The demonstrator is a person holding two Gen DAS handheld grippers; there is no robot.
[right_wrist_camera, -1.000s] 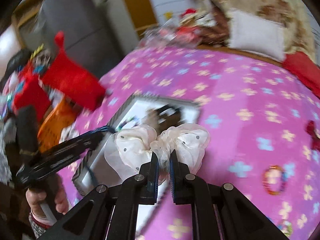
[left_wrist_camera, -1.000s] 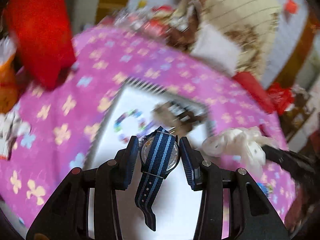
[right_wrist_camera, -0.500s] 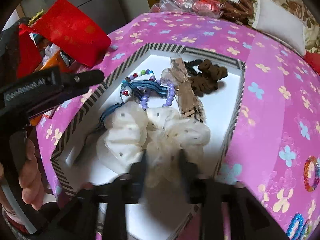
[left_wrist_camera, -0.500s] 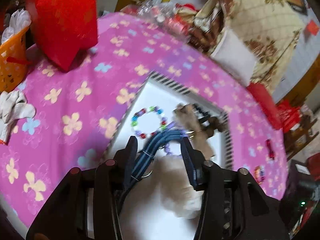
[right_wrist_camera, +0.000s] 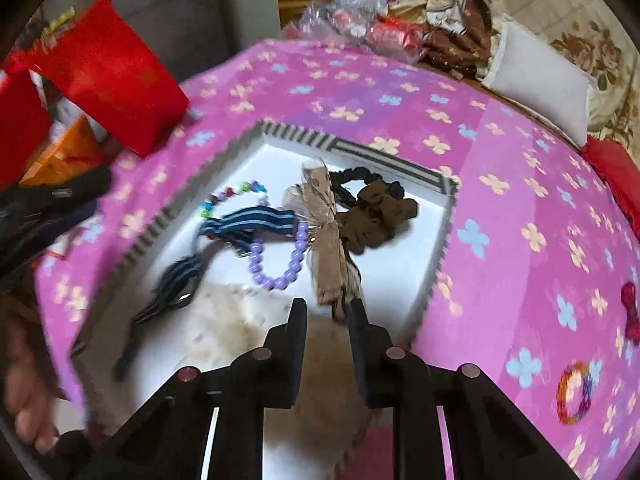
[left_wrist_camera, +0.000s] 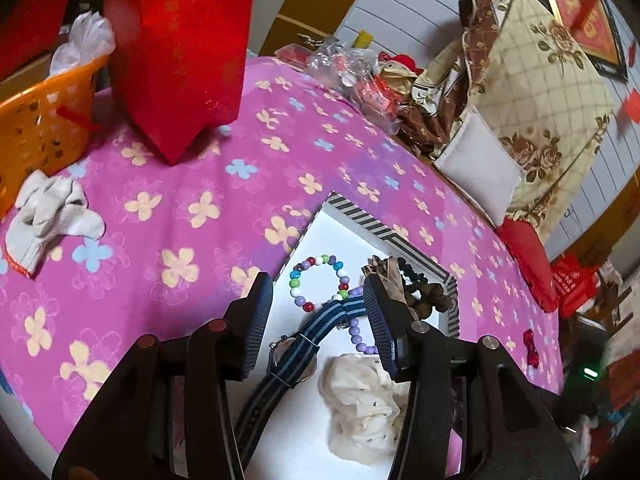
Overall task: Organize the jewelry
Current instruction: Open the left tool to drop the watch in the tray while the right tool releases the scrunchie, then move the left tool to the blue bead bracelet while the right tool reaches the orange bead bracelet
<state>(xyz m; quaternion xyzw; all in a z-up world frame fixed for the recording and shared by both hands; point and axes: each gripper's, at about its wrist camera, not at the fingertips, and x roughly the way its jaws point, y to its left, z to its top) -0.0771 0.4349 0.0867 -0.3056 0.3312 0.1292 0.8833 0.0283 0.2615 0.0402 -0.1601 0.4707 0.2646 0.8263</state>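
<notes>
Lying in the white tray (left_wrist_camera: 352, 216), the striped watch (left_wrist_camera: 294, 356) runs on a diagonal in the left wrist view, its long axis from the lower left of the frame up toward the centre right. Its strap is woven fabric in dark and light blue bands, and the round dark case sits midway along it. The left claw (left_wrist_camera: 316, 300) hangs above it with its ribbed fingers spread wide, touching nothing. Beside the strap's upper end lies a ring of glossy multicoloured beads (left_wrist_camera: 320, 282), and a lilac bead bracelet (left_wrist_camera: 356, 330) curls under the strap. A cream, dotted chiffon scrunchie (left_wrist_camera: 362, 406) sits crumpled at lower centre, just beside the watch case.

From the right wrist view, the watch (right_wrist_camera: 224, 240) bends through the tray's (right_wrist_camera: 380, 158) left half, strap end toward the lower left. The right claw (right_wrist_camera: 326, 314) is parted, nothing between its fingers, with the pale scrunchie (right_wrist_camera: 240, 320) blurred just below it. A tan ribbon bow (right_wrist_camera: 326, 232) lies lengthwise toward the claw, touching a brown ruffled scrunchie (right_wrist_camera: 380, 216). The tray has a black-and-white striped rim and rests on a pink flowered tabletop (right_wrist_camera: 520, 160).
</notes>
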